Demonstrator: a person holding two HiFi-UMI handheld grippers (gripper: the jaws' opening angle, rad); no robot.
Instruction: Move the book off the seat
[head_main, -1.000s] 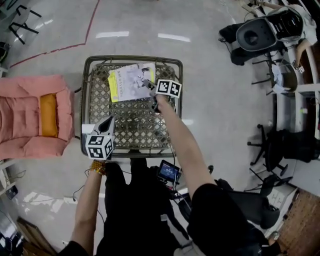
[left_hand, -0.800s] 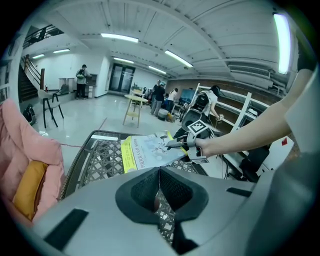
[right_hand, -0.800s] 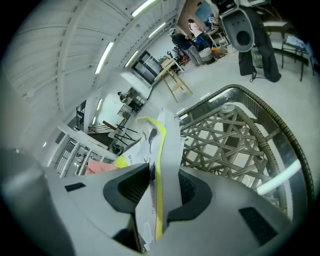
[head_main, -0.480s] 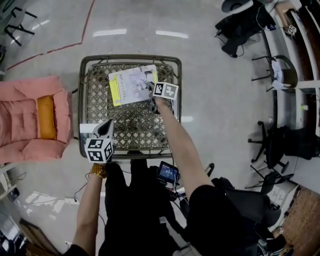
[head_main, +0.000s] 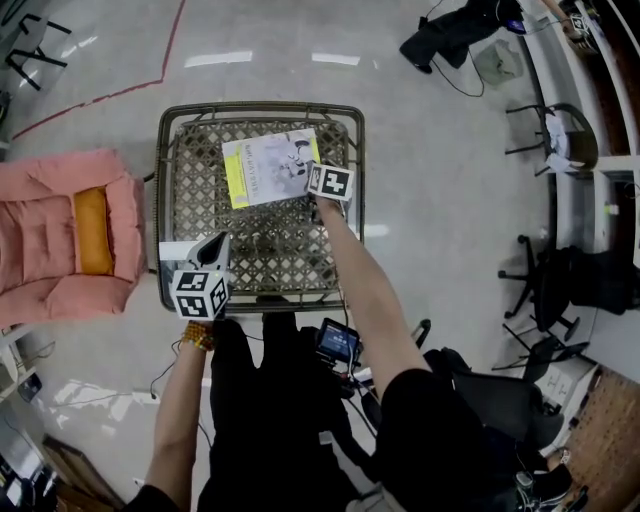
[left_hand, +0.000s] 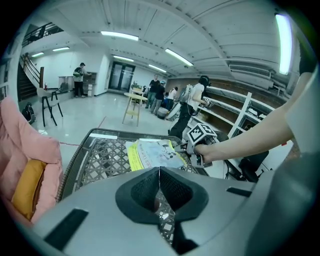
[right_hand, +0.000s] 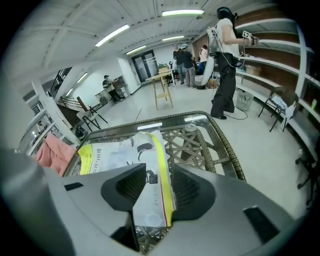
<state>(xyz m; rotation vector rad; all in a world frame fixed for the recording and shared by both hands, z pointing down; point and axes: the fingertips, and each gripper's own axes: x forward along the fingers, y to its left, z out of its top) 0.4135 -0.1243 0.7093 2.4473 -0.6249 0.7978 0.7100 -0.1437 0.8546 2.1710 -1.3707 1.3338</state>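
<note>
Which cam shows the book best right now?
Head view: nearly the whole book lies flat on the wicker seat, seen from above. Right gripper view shows it close but partly hidden; left gripper view shows it small, foreshortened.

Count by kind, near and far

One book (head_main: 268, 167), one glass-topped wicker table (head_main: 160, 200), one pink armchair (head_main: 35, 240) and one orange cushion (head_main: 92, 231) in it; one small lit screen (head_main: 338, 343) low in the head view; far back in the hall one wooden step stool (right_hand: 162, 90) and at least five people (right_hand: 225, 55), too small for an exact number.
</note>
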